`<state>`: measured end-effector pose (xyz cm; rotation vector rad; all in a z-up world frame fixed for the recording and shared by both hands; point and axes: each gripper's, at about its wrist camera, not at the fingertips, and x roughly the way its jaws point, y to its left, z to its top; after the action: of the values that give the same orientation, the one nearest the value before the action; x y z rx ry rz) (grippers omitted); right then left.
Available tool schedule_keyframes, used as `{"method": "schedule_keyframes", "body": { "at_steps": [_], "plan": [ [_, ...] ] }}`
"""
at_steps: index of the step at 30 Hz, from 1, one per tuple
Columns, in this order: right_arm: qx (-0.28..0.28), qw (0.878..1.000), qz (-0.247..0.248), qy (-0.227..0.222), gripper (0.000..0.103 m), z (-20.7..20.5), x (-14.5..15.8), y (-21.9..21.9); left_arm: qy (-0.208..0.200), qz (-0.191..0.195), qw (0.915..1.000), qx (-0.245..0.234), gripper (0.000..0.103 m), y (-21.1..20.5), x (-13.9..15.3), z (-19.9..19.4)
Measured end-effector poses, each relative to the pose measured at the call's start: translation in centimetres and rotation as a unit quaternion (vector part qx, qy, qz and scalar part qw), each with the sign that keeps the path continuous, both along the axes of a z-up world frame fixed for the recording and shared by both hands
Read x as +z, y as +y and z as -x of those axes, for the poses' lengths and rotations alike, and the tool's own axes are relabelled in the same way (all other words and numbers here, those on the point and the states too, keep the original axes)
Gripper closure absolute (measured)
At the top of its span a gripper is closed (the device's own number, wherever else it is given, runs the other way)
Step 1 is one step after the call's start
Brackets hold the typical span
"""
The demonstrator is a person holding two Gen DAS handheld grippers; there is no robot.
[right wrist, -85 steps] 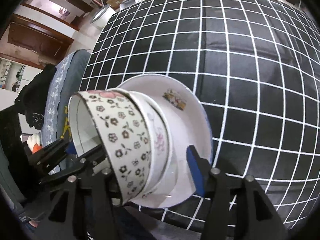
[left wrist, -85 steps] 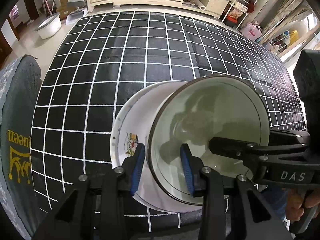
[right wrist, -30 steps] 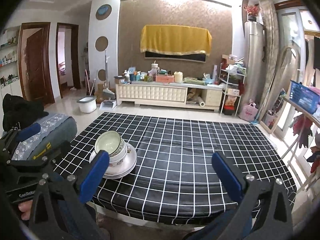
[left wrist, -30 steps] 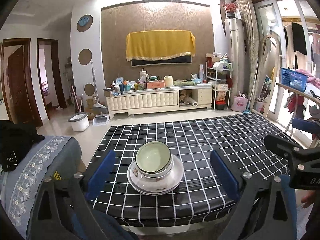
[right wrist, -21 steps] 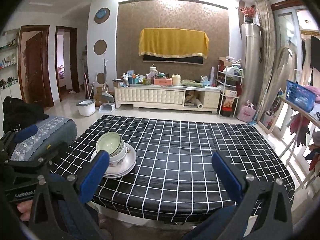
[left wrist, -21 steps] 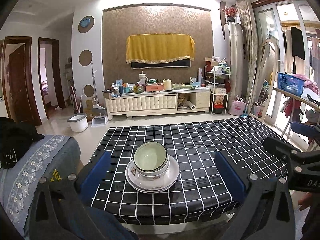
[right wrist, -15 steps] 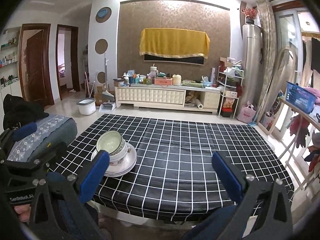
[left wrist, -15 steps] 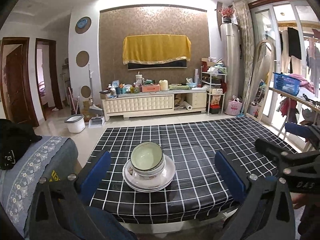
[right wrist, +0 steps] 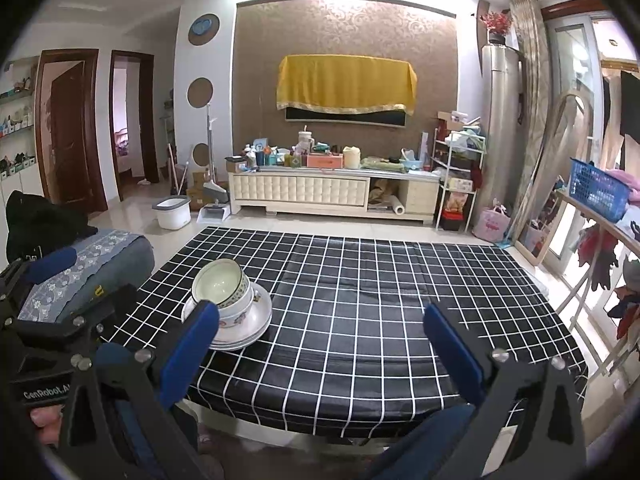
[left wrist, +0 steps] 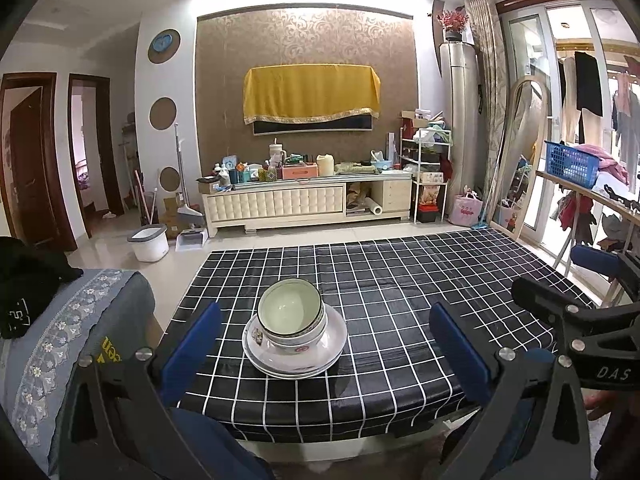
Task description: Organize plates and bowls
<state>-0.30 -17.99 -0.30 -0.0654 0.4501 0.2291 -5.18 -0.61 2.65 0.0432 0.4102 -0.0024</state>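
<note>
A stack of bowls (left wrist: 291, 316) sits on a stack of white plates (left wrist: 332, 344) near the front left of the black checked table (left wrist: 400, 300). The top bowl leans a little toward the left. The same stack of bowls (right wrist: 223, 288) and plates (right wrist: 256, 324) shows in the right wrist view. My left gripper (left wrist: 324, 354) is open and empty, held back from the table's front edge. My right gripper (right wrist: 320, 350) is open and empty, also short of the table. Each gripper shows at the edge of the other's view.
A grey-covered chair (left wrist: 60, 340) with black clothing stands left of the table. A TV cabinet (left wrist: 304, 204) with clutter lines the far wall. A white bucket (left wrist: 149, 243) stands on the floor. A drying rack with a blue basket (left wrist: 574, 164) is at the right.
Both grippers let go of the bowl, opened wide and pulled back from the stack to beyond the table's front edge. In the last second they barely moved.
</note>
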Motion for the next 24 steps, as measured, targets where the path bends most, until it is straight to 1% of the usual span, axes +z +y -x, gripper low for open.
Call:
{"method": "schedule_keyframes", "body": {
  "at_steps": [17, 24],
  "plan": [
    [0.002, 1.0, -0.002, 0.006, 0.0, 0.18, -0.26, -0.31, 0.011, -0.004, 0.9999, 0.007, 0.0, -0.13, -0.39, 0.09],
    [-0.001, 1.0, -0.002, 0.008, 0.0, 0.1, -0.32, -0.43, 0.012, 0.001, 0.9999, 0.0, 0.0, -0.12, -0.66, 0.13]
  ]
}}
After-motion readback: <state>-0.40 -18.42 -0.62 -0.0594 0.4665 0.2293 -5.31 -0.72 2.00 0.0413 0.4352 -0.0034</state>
